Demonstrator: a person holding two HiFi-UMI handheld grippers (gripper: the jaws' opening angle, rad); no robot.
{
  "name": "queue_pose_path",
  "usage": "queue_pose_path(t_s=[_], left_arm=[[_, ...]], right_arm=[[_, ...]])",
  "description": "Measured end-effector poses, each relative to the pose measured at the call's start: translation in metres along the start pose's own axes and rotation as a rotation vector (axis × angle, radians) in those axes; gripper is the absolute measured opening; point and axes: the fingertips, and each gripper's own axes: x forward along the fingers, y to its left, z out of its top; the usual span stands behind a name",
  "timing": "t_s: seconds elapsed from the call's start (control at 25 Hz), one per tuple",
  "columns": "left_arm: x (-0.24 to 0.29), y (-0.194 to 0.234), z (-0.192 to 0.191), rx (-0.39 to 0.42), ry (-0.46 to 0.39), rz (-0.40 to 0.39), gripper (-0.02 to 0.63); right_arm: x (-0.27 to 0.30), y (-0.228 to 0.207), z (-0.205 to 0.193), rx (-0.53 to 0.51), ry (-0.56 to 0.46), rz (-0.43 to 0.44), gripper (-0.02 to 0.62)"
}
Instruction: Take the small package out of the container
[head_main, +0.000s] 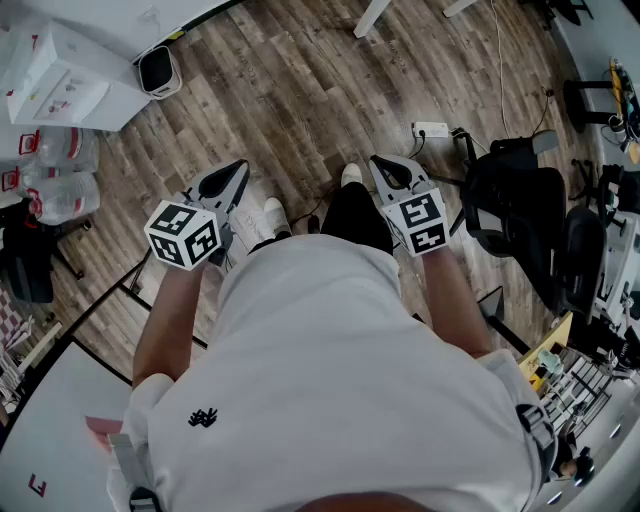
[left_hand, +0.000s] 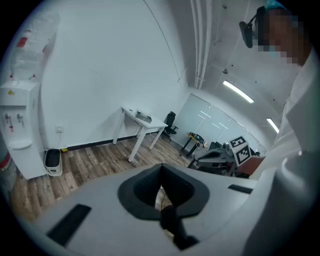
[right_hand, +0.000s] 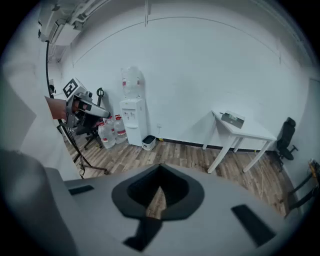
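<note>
I record the left gripper and the right gripper both held just ahead of the person's white shirt, the fingers of each together with nothing between them. Farther out from the shirt lies the wooden floor, then a white table against the wall. I cannot tell where the small package is.

Before my right gripper stood the water dispenser, bottles just left of it, bin just right, table well right.
</note>
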Motion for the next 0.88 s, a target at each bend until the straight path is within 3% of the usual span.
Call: queue_pose_path(t_s=[0.16,0.32,0.68,0.88], left_arm=[[0.010,0.006,0.001,0.033,0.024,0.000,0.006],[0.042,-0.001,0.017,0.059,0.032,-0.009,0.006],[0.133,-0.024,0.071,0.163,0.082,-0.025,0.006],[0.185,-0.032,0.099,0.197,0.094,-0.020,0.006]], right_arm=[[0.011,0.010,0.003,-0.002,0.012,0.029,0.006],[0.022,-0.007,0.010,0.002,-0.011,0.051,0.006],[0.045,-0.094,0.024,0.091,-0.068,0.069,0.009],[0.056,-0.138,0.031,0.082,-0.088,0.103,0.029]])
